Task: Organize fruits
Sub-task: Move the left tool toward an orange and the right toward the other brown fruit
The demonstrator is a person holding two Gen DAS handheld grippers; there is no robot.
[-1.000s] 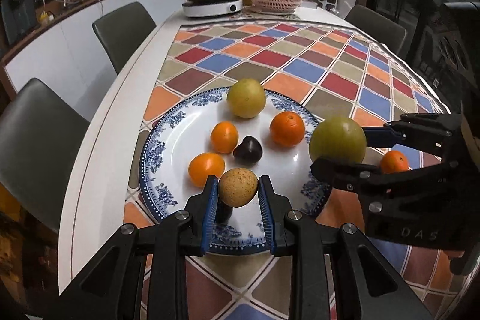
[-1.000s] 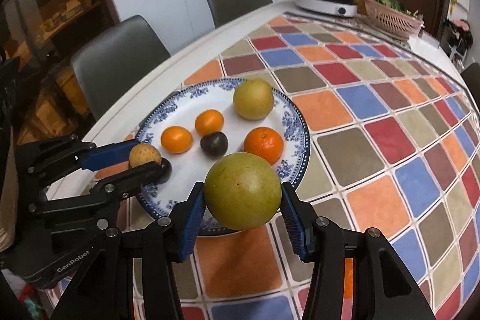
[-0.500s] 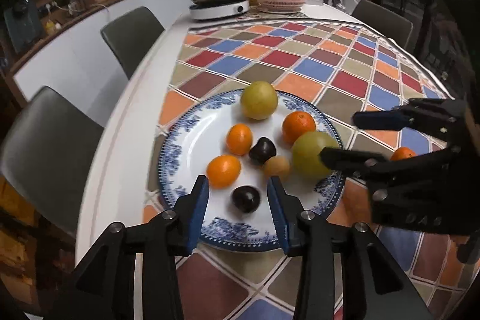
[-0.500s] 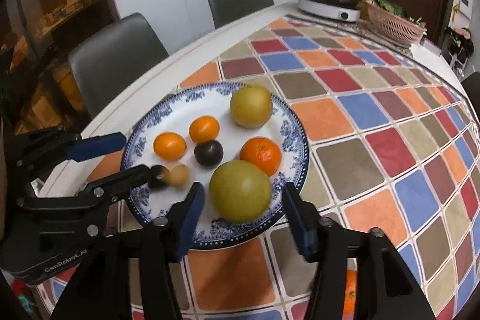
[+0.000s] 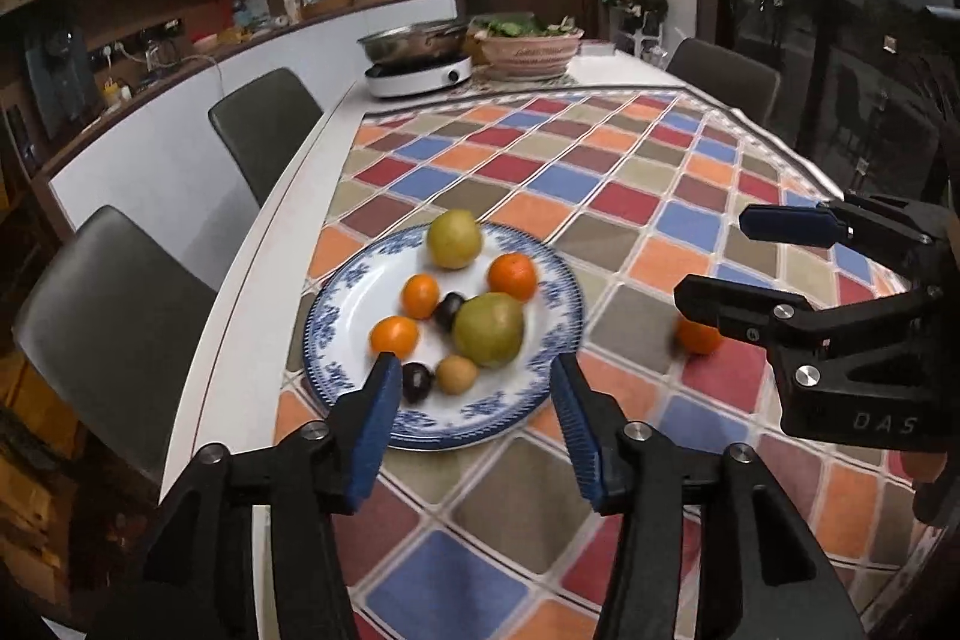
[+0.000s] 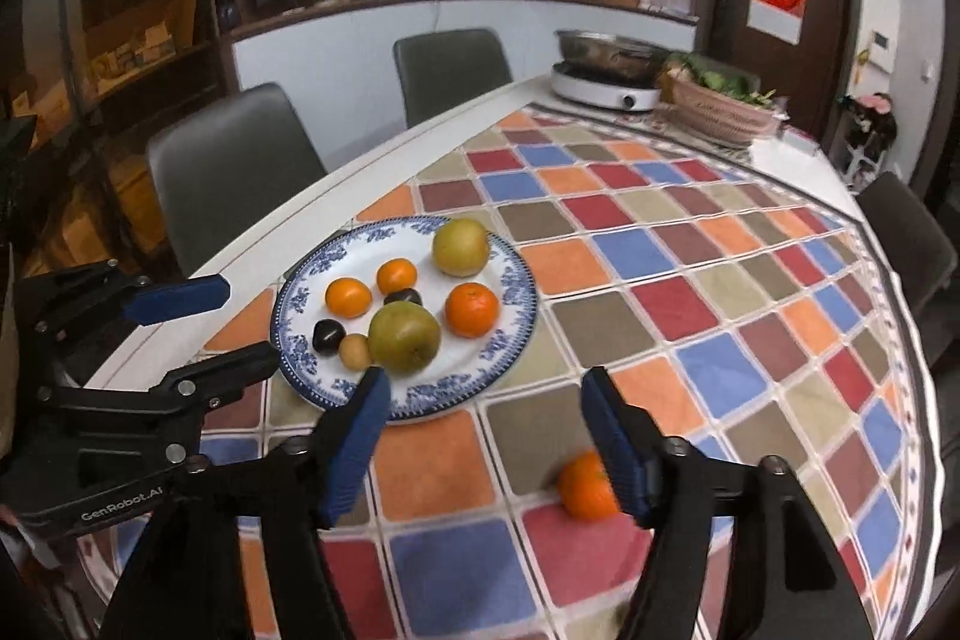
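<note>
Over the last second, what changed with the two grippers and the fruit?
Both let go: the left gripper dropped the small tan fruit and the right gripper the green pear onto the plate, then drew back open. The stray orange stayed put.

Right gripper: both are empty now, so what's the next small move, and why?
Probably lower the right gripper over the loose orange on the cloth and close on it. Its jaws are open, the orange lies just off its right finger, and it is the only fruit in view outside the plate; the left gripper is farther away.
</note>
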